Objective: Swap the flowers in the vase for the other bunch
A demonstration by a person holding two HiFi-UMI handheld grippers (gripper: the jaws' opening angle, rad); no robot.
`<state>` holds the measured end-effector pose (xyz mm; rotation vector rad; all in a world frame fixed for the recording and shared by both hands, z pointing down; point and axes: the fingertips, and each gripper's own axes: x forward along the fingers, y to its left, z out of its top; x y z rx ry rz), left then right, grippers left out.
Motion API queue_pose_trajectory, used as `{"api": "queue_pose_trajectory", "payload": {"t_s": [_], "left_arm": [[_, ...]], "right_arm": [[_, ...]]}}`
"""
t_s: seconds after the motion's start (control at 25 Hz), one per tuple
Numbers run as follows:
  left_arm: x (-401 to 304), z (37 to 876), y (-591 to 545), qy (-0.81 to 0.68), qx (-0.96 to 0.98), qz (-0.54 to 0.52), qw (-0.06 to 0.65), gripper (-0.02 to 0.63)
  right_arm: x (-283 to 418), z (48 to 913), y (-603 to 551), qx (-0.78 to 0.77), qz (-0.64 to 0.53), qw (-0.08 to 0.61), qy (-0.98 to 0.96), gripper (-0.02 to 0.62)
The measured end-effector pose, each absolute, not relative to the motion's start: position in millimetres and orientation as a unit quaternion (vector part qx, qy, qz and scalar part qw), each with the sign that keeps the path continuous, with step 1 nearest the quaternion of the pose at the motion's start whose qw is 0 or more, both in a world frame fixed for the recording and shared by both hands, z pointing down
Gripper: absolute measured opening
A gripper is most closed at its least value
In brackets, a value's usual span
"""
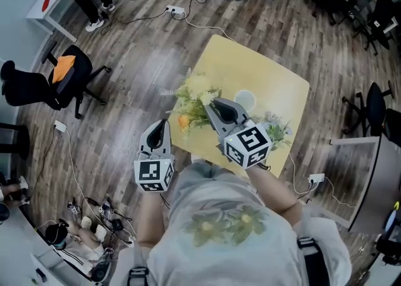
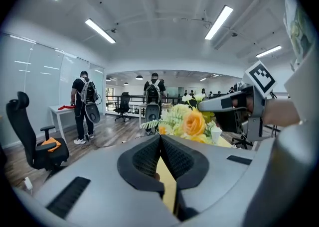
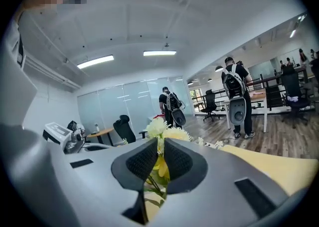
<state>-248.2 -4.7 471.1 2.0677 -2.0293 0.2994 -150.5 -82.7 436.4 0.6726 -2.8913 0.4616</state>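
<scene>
Head view hides the stems (image 3: pixel 152 182) under the right gripper (image 1: pixel 216 104) clamping the yellow bunch (image 1: pixel 197 98); left gripper (image 1: pixel 164 123) clenched, empty.

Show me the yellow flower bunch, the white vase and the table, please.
yellow and white flower bunch (image 1: pixel 198 90): head view, its pale blooms.
round white vase (image 1: pixel 245 100): head view, its open mouth.
pale yellow square table (image 1: pixel 276 84): head view, bare top beyond the vase.
</scene>
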Motion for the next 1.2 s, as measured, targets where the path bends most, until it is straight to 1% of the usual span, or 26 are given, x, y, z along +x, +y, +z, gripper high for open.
{"api": "queue_pose_trajectory", "payload": {"t_s": [0.24,0.88,1.2], "left_arm": [[-263.2,479.3,-4.3,-0.698,0.698,0.107,0.123,0.017],[-278.0,501.8,-2.0,-0.699,0.691,0.114,0.143,0.017],[-270.7,510.1,-8.1,-0.689,0.7,0.116,0.151,0.017]], "right_arm": [[-165.9,485.4,-72.5,0.222,0.172,0.115,-0.953,0.061],[-184.8,579.0,-75.5,0.213,0.209,0.181,-0.937,0.061],[-193.9,617.5,-78.9,0.206,0.219,0.217,-0.929,0.061]]}}
